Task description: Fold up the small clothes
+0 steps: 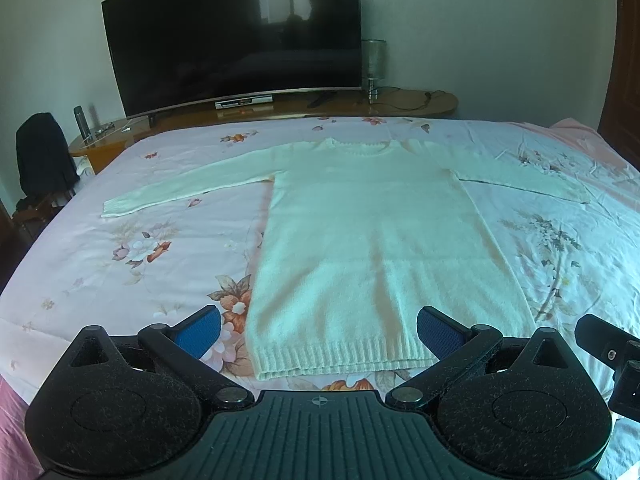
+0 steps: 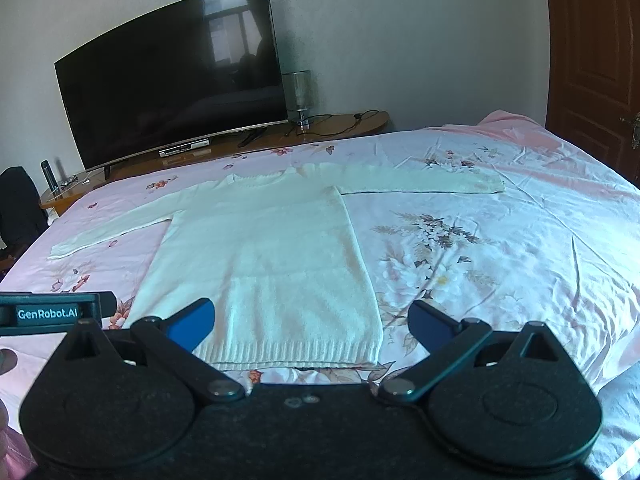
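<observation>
A white knit sweater lies flat on the floral bedsheet, front up, both sleeves spread out to the sides, hem nearest me. It also shows in the right wrist view. My left gripper is open and empty, hovering just above the hem, its blue pads wide apart. My right gripper is open and empty above the hem's right part. The left sleeve cuff lies far left; the right sleeve cuff lies far right.
A large dark TV stands on a wooden stand beyond the bed, with a lamp beside it. A wooden door is at the right. A dark bag sits left of the bed. The other gripper's body shows at left.
</observation>
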`<state>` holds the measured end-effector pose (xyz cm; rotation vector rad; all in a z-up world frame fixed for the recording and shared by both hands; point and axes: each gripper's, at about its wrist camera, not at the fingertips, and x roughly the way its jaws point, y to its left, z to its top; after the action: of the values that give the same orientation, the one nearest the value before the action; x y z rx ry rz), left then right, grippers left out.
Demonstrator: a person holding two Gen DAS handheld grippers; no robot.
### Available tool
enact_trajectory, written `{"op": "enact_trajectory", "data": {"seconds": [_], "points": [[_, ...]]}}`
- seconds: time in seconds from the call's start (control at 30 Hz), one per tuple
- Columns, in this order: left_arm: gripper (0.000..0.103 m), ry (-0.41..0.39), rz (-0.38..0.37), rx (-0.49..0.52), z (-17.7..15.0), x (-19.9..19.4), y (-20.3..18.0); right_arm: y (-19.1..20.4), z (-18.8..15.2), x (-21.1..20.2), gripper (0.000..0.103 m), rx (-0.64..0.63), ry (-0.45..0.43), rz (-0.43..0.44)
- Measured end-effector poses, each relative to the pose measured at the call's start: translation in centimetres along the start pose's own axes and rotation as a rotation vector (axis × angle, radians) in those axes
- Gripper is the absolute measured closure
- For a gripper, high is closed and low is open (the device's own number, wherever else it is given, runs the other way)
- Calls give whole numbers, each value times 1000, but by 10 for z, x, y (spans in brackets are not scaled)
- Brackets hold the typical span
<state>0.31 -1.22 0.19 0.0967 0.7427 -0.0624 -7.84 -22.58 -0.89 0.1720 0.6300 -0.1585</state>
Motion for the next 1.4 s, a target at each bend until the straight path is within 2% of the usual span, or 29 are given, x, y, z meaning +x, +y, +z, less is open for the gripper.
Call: {"op": "enact_trajectory", "data": {"seconds": [1.4], "points": [[0, 7, -4, -4, 9, 9, -4, -2, 7, 8, 0, -3, 6, -2]]}}
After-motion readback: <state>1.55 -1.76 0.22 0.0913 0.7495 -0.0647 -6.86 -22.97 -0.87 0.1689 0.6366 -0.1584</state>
